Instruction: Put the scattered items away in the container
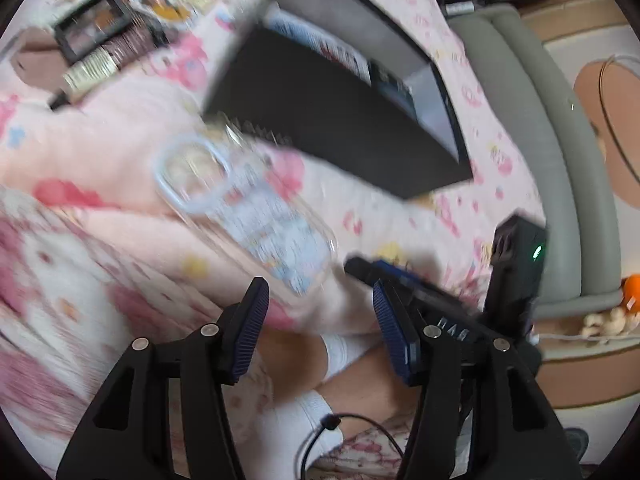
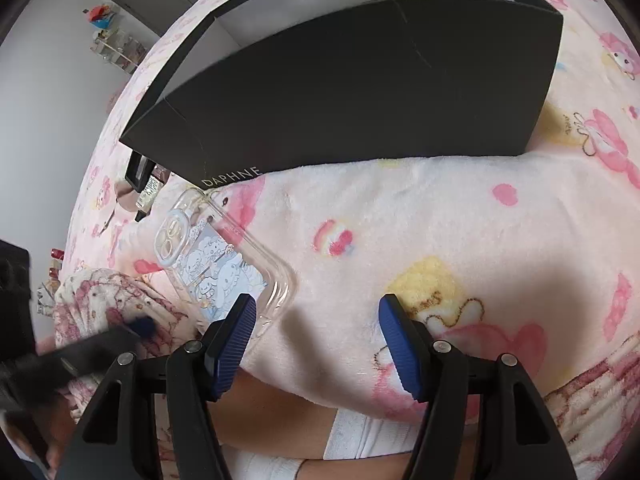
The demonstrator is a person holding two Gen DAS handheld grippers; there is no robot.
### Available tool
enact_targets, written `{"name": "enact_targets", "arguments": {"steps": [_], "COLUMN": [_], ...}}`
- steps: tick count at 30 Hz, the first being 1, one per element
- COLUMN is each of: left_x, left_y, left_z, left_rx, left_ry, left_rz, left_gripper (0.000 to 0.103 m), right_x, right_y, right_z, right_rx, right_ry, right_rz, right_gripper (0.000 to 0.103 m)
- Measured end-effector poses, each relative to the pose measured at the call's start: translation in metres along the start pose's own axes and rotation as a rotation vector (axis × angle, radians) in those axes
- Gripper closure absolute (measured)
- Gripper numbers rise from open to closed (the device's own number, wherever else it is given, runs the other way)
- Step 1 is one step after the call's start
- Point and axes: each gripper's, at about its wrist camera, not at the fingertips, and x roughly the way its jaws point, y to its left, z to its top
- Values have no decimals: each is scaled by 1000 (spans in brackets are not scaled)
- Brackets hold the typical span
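A clear phone case with a cartoon print lies flat on the pink blanket, just ahead of my left gripper, which is open and has nothing between its pads. The black cardboard box stands open behind the case, with printed packets inside. In the right wrist view the same phone case lies left of my right gripper, also open and empty over bare blanket. The box fills the space beyond. Part of the right gripper shows beside the left one.
An eyeshadow palette, a tube and a plastic packet lie scattered at the far left. A grey padded edge borders the blanket on the right. A person's legs in white socks sit under the grippers.
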Motion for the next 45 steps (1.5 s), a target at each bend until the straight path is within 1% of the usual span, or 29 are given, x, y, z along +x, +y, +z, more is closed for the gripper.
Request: {"name": "enact_targets", "arguments": {"steps": [4, 6, 9, 11, 12, 17, 21, 24, 26, 28, 30, 31, 32, 33, 36, 39, 41, 42, 45], "left_x": [-8, -5, 0, 9, 11, 34, 46, 48, 51, 56, 60, 62, 62, 62, 65, 69, 74, 76, 79], "left_y": [3, 5, 16, 23, 27, 42, 50, 49, 49, 48, 44, 42, 40, 39, 41, 41, 40, 40, 37], "left_z": [22, 36, 54, 64, 68, 73, 70, 66, 61, 53, 46, 42, 40, 39, 38, 38, 41, 40, 39], "left_rx": [-9, 5, -1, -14, -14, -14, -24, -3, 11, 39, 67, 77, 85, 87, 76, 68, 71, 77, 106], "left_ry": [-93, -131, -136, -123, -115, -49, -36, -23, 11, 64, 108, 118, 112, 99, 71, 65, 71, 84, 106], "left_rz": [92, 164, 231, 249, 252, 235, 246, 227, 194, 151, 79, 43, 24, 26, 79, 109, 113, 102, 88], "left_gripper": [48, 48, 48, 48, 47, 48, 49, 49, 49, 49, 49, 49, 49, 49, 49, 49, 49, 48, 47], "right_x": [-5, -12, -12, -6, -5, 4, 15, 27, 31, 24, 12, 7, 2, -1, 2, 10, 12, 13, 13], "right_y": [1, 0, 3, 4, 4, 8, 17, 21, 23, 23, 24, 23, 21, 18, 11, 5, 6, 7, 6], "right_z": [-3, -6, -10, -13, -14, -11, -9, -5, 1, 7, 14, 18, 21, 23, 23, 17, 15, 15, 14], "right_rx": [14, 22, 24, 26, 65, 78, 55, 45, 44, 47, 31, 25, 18, 13, 13, 11, 7, -2, 7], "right_ry": [-4, -15, 17, 46, 32, 26, 35, 49, 47, 19, -35, -60, -81, -88, -65, -34, -45, -48, -63], "right_rz": [12, 44, 86, 106, 95, 91, 99, 123, 130, 127, 97, 75, 48, 26, -45, -55, -70, -77, -69], "right_gripper": [42, 42, 42, 42, 42, 42, 42, 42, 43, 46, 46, 46, 46, 46, 46, 46, 46, 46, 46]}}
